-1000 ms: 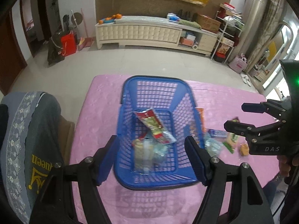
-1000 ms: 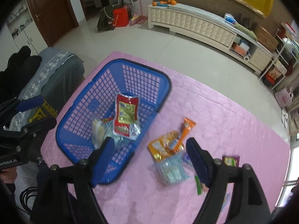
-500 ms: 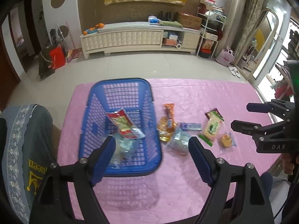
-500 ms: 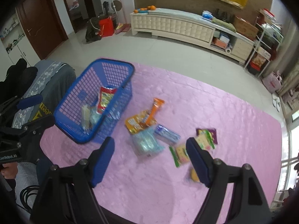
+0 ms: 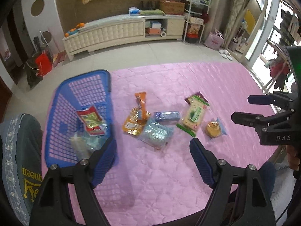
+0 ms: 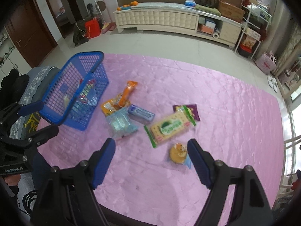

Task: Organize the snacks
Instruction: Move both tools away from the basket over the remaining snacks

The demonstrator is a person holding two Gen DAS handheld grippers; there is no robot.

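— How many baskets stand on the pink quilted cloth?
— One blue plastic lattice basket.
— And loose snacks on the cloth?
— Seven packets: orange stick, orange pouch, clear blue-tinted bag, blue bar, cracker pack, purple packet, round wrapped cake.
— Grippers?
— Two.

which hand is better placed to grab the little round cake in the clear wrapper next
Right. In its own view the round cake lies just ahead of the open right gripper; the left gripper faces the pale blue packet.

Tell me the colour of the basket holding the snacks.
Blue, an open plastic grid, the basket shows best in the right wrist view.
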